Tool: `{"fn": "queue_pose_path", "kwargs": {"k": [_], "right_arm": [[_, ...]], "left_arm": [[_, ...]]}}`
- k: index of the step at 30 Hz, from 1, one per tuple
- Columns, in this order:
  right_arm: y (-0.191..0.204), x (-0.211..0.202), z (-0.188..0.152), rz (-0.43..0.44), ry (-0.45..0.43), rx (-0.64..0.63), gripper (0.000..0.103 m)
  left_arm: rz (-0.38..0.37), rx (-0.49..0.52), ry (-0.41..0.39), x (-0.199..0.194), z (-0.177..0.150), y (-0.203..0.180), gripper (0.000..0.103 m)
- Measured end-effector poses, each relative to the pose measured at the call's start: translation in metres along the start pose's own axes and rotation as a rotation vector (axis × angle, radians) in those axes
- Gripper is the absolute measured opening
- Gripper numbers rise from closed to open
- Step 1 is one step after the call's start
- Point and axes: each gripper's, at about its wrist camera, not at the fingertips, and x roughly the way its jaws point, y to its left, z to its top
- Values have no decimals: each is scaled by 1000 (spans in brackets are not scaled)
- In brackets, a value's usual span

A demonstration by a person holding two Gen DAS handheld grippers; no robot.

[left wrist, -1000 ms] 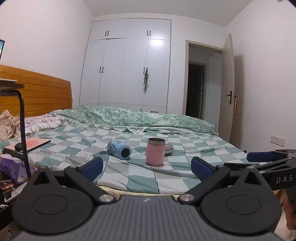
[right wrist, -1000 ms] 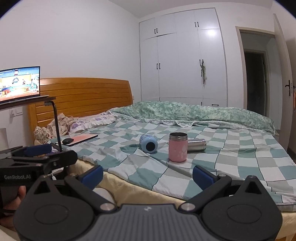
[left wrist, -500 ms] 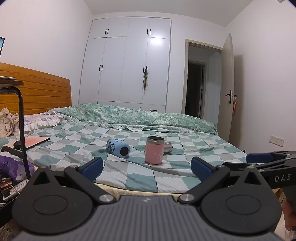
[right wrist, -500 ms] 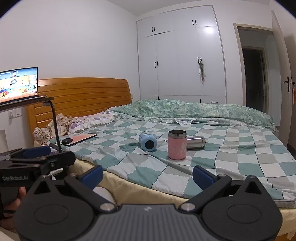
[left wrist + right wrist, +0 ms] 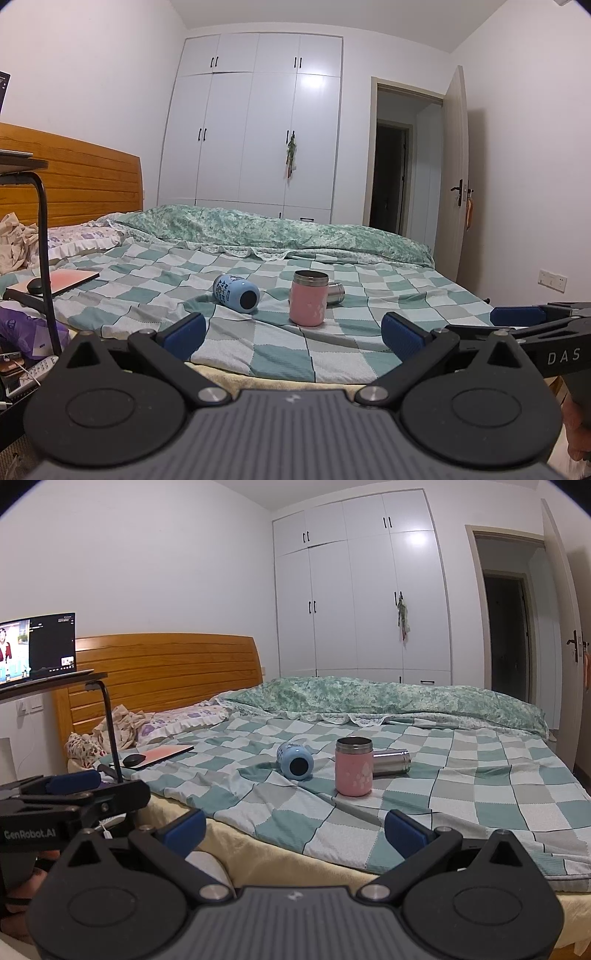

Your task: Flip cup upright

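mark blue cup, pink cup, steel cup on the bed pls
blue cup [image 5: 236, 293], left wrist view, on its side wall.
pink cup [image 5: 353, 771], right wrist view, mid body, standing upright.
steel cup [image 5: 392, 761], right wrist view, visible side, lying behind the pink one.

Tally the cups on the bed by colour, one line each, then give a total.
Blue cup, lying on its side: 1
Pink cup, standing upright: 1
Silver cup, lying on its side behind the pink one: 1
Total: 3
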Motion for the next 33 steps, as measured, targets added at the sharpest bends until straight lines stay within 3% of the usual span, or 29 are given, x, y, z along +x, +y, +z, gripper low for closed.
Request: {"fn": "queue_pose_path", "kwargs": {"k": [33], "right_arm": [[0,1,-5,-2,8,8,103]], "left_arm": [[3,-9,10,2,-2,0,103]]}}
